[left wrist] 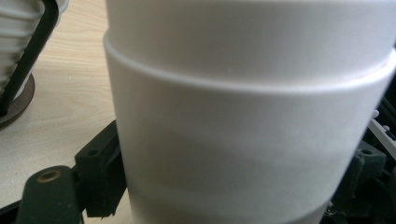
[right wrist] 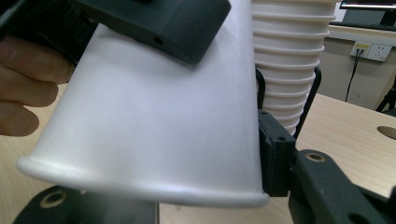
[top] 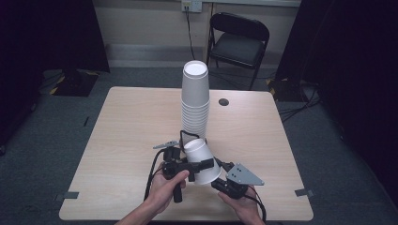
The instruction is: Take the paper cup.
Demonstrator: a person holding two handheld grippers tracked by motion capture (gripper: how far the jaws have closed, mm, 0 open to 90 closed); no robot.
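Behind, on the light wooden table [top: 122,140], a tall stack of inverted white paper cups [top: 195,101] in a black wire holder, with a black folding chair [top: 238,44] beyond. Near the front edge, a single white paper cup [top: 202,161], tilted base-up, just before the stack. Pinched across the wall by the left gripper [top: 202,164]; flanked at the rim by the right gripper [right wrist: 154,205], pad against the rim on one side, grip impossible to tell.

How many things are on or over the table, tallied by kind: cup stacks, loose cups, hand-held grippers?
Cup stack: 1
Loose cup: 1
Hand-held grippers: 2, left and right
Total: 4
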